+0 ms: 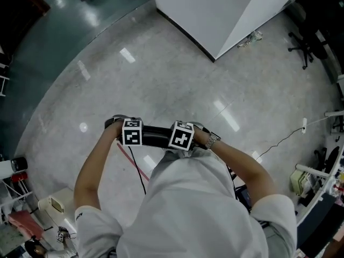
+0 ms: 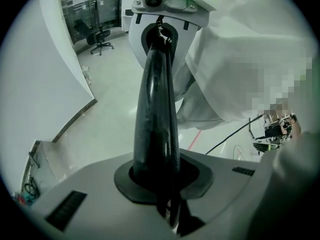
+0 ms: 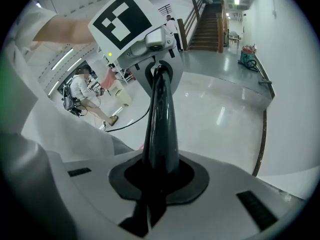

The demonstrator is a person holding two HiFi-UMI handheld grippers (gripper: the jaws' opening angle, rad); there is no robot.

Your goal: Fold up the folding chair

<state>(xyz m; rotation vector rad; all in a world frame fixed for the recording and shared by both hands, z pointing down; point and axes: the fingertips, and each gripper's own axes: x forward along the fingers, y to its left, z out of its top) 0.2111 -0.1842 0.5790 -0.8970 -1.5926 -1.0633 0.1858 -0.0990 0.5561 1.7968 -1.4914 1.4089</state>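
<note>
The only part of the folding chair that shows is a black glossy bar (image 1: 155, 136), lying level in front of the person's body; the rest is hidden beneath the white shirt. My left gripper (image 1: 128, 129) clamps the bar's left end, and my right gripper (image 1: 187, 137) clamps its right end, both pointing steeply down. In the left gripper view the bar (image 2: 156, 114) runs from my left gripper (image 2: 159, 184) up to the right gripper (image 2: 167, 6). In the right gripper view the bar (image 3: 160, 119) runs from my right gripper (image 3: 157, 179) to the left gripper (image 3: 142, 39).
Polished grey floor all round. A white partition (image 1: 215, 9) stands ahead, and an office chair (image 1: 303, 47) at far right. A black cable (image 1: 138, 171) and red floor line (image 1: 128, 156) run near the feet. Clutter sits at lower left (image 1: 51, 206) and right (image 1: 317, 187). A seated person (image 3: 82, 91) is nearby.
</note>
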